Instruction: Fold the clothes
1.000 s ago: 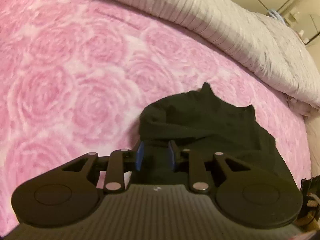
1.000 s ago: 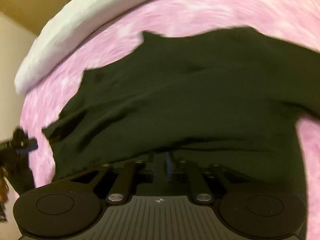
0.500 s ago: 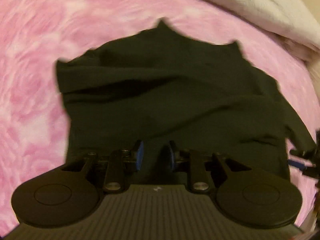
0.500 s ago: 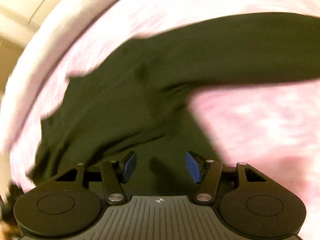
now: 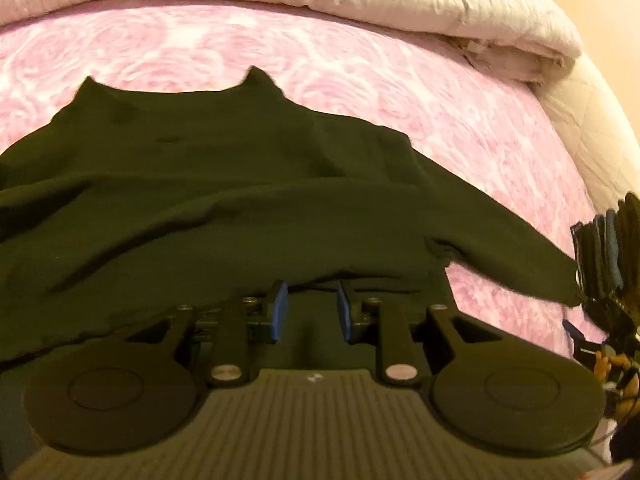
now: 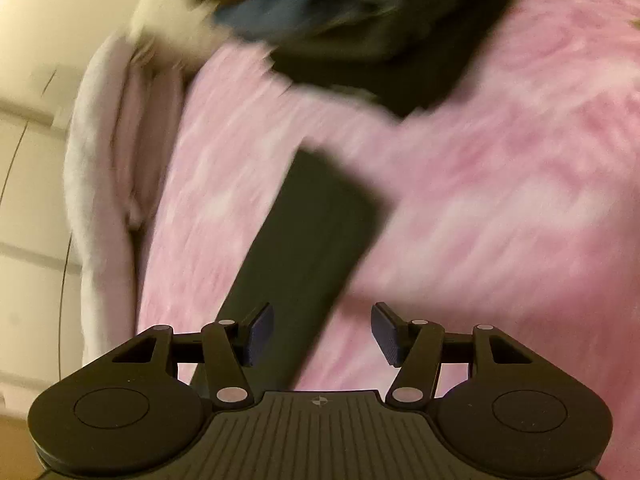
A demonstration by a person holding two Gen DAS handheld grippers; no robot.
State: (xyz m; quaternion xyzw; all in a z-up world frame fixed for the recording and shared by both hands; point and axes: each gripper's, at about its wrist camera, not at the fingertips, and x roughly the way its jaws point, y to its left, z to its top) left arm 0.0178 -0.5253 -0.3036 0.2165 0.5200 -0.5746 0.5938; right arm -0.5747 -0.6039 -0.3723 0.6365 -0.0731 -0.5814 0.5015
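The dark shirt [image 5: 224, 200] lies spread on the pink blanket [image 5: 440, 120] just ahead of the left gripper [image 5: 310, 310], jaws apart. The right gripper [image 6: 322, 334], jaws wide, straddles a sleeve [image 6: 308, 240]. Likely a sleeve fold: close on it, carry inward.

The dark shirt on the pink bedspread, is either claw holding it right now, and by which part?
Neither. The left claw is open over the dark shirt's near hem, and the right claw is open above a sleeve, pinching nothing.
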